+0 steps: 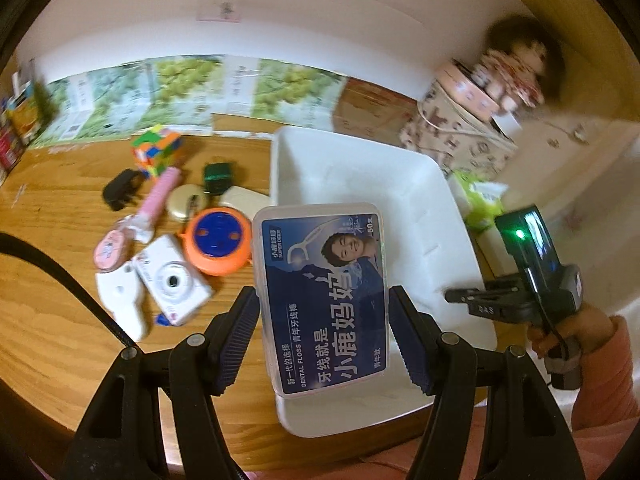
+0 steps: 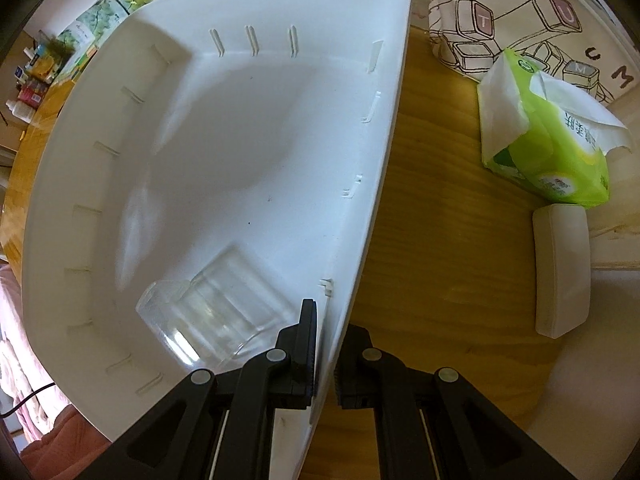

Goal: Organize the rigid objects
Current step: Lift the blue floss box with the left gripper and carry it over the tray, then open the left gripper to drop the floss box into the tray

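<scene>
From my left wrist camera, my left gripper [image 1: 324,312] is clamped on the dental floss box [image 1: 324,292], held above the white bin's [image 1: 452,216] near edge. From my right wrist camera, my right gripper [image 2: 325,356] pinches the bin's wall [image 2: 356,240]; a clear plastic container [image 2: 218,314] lies inside.

the dental floss box [image 1: 324,300] hides part of the white bin's [image 1: 424,200] floor and near wall. the doll [image 1: 516,64] on the round tin is motion-blurred. the clear container [image 2: 216,316] in the bin smears; its shape is unclear.
</scene>
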Tool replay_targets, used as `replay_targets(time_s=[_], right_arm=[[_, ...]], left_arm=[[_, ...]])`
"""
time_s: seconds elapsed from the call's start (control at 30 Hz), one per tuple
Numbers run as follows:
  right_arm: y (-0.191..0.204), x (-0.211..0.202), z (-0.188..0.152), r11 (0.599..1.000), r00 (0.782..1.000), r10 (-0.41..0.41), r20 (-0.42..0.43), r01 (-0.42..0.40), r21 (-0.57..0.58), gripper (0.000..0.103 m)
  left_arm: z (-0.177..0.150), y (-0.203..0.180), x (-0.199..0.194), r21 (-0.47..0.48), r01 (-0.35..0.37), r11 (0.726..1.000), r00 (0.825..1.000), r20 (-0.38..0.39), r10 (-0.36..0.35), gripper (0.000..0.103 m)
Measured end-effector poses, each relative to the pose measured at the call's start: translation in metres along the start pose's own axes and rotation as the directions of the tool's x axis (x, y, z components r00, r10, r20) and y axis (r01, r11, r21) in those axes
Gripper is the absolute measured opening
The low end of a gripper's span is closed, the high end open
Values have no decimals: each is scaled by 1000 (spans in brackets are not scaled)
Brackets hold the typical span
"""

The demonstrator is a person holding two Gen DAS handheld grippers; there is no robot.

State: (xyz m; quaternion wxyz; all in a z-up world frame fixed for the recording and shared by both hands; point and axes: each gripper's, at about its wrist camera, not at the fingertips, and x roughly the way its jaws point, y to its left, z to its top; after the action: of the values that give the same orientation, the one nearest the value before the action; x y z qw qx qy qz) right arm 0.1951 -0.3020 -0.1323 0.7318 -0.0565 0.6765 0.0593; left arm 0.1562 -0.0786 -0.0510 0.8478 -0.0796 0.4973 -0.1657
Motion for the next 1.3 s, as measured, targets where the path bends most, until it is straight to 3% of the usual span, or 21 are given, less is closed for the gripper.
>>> replay_targets(time_s=[0.63, 0.83, 0.93, 1.3], right_arm=[[1, 3, 2, 998, 1000, -12, -21, 11, -60, 8], [4, 1, 5, 998, 1000, -17, -21, 15, -66, 8], [5, 0, 5, 998, 1000, -19, -21, 18, -67, 8], [13, -3, 2, 998, 1000, -25, -19, 24, -54, 8]], left_arm=[[-12, -57, 32, 110, 71, 991, 995, -72, -63, 69], [-13, -58, 32, 107, 70, 992, 996, -69, -63, 72], [-13, -56, 27, 102, 74, 992, 997, -46, -69, 82], [-8, -38, 12, 89, 29, 996, 1000, -4, -29, 83]])
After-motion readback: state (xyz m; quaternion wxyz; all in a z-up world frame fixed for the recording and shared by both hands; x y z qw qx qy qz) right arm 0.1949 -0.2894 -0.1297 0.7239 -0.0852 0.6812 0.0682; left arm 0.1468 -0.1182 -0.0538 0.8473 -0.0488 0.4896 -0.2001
